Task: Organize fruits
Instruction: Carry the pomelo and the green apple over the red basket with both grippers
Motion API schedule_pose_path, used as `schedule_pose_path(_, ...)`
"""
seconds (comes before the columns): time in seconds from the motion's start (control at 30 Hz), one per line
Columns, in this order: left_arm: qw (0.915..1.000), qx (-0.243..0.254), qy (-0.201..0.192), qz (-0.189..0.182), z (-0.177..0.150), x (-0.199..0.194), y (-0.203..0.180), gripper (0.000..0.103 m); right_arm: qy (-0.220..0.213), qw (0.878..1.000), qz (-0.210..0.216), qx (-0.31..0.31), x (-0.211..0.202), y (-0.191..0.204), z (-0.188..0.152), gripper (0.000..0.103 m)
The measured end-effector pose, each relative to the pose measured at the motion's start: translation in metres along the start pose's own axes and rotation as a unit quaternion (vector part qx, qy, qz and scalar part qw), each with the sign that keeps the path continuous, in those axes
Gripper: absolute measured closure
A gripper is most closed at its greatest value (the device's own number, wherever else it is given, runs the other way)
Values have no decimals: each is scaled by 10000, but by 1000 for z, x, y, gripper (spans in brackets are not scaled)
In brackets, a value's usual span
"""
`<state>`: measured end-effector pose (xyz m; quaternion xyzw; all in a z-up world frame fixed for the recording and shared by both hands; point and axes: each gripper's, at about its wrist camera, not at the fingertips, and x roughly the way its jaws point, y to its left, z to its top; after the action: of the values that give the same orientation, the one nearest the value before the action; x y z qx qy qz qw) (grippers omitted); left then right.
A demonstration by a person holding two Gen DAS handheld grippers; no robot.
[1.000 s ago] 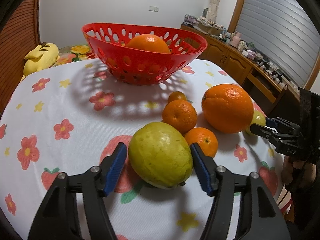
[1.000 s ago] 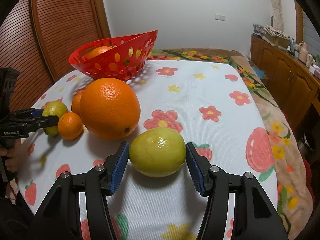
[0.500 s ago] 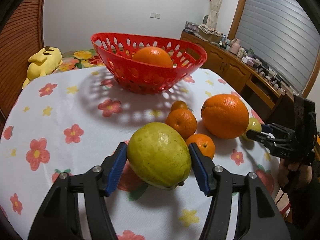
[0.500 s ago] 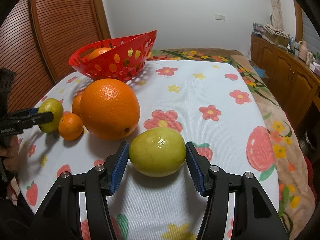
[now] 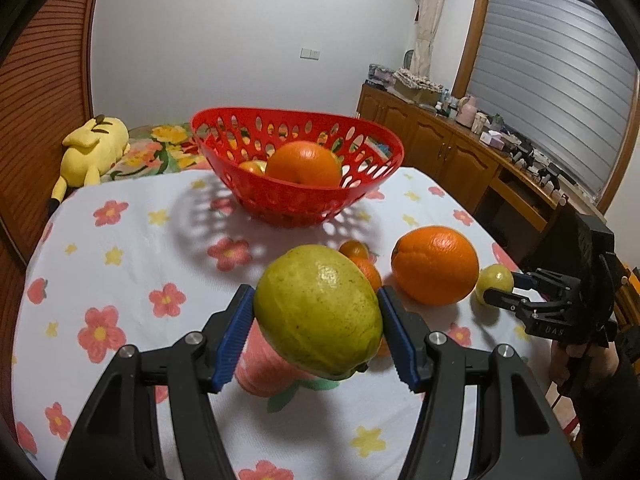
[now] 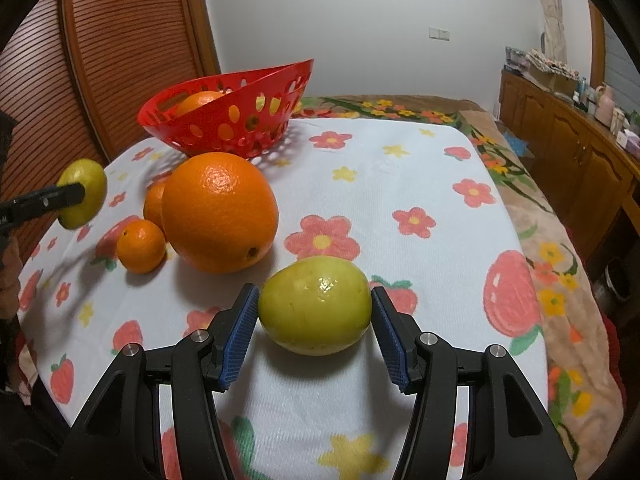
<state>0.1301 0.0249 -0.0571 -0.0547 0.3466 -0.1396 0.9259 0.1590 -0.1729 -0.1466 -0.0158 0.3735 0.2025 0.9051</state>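
My left gripper [image 5: 316,324] is shut on a large yellow-green guava [image 5: 318,316] and holds it lifted above the tablecloth; it also shows at the left of the right wrist view [image 6: 82,194]. My right gripper [image 6: 314,330] stands around a second yellow-green guava [image 6: 315,304] that rests on the cloth, its blue pads [image 6: 240,332] just beside the fruit. A red perforated basket [image 5: 296,168] at the far side holds an orange [image 5: 303,164]. A big orange [image 6: 219,212] and small tangerines [image 6: 141,246] lie between.
The table has a white cloth with flowers and strawberries [image 5: 120,264]. A yellow plush toy [image 5: 94,150] lies beyond the far left edge. A wooden sideboard [image 5: 460,156] with clutter runs along the right wall. A wooden slatted door [image 6: 132,52] stands behind the basket.
My left gripper has closed on the guava and lifted it off the cloth toward the basket. The right gripper and its guava have stayed in place.
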Motion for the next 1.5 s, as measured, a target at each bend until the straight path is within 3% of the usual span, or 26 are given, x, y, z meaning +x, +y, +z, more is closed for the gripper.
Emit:
schedule_pose_path(0.8, 9983, 247, -520, -34, 33, -32, -14, 42, -717, 9965, 211, -371, -54, 28, 51, 45)
schedule_pose_path(1.5, 9983, 245, -528, 30, 71, 0, 10, 42, -762, 9918, 470, -911, -20, 60, 133, 45)
